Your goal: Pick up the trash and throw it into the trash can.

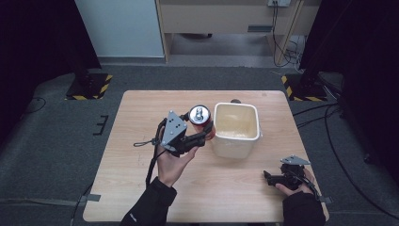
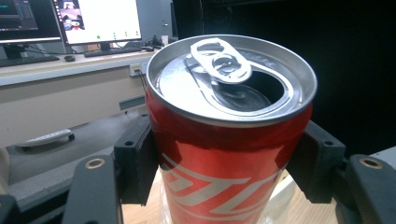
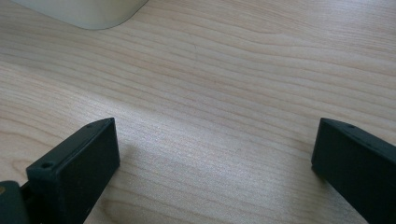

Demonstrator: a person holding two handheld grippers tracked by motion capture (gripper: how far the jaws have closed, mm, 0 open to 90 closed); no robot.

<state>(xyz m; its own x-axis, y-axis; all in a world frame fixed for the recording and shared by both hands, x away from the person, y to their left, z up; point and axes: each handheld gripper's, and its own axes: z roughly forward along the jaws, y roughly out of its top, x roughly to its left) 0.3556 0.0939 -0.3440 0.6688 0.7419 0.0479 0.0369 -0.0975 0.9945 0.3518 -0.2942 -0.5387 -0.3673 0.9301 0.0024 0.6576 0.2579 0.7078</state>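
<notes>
Item 1, nearest: right claw [image 1: 269,177], resting low at the near right edge of the desk [image 1: 141,141], in the person's right hand. State: released; in the right gripper view its jaws stand wide apart with nothing but bare wood grain between them.

Item 2: left claw [image 1: 206,133], raised above the desk in the left hand [image 1: 171,165]. State: clenched on the red soda can [image 2: 229,135]. In the left gripper view the two black pads [image 2: 135,163] press the can's sides just below its rim.

Item 3: red soda can, upright between the left claw's jaws, clear of the desk. Top opened, pull tab [image 2: 222,58] lying flat, mouth dark; whether liquid remains inside cannot be told.

Item 4: cream square bin [image 1: 236,129], just beyond the left claw's tips and to their right, close beside the can; well ahead of the right claw. Interior looks empty.

Item 5, farthest: grey floor, hazard-striped stand bases, wooden furniture behind the desk.

Handling note: the step in hand appears to be carrying the can over the bin. Since the can is open, keeping it upright until it is centred over the opening would likely avoid spills; grip should stay firm but not crush the thin wall, and the can's base should clear the bin's near rim before lowering.
</notes>
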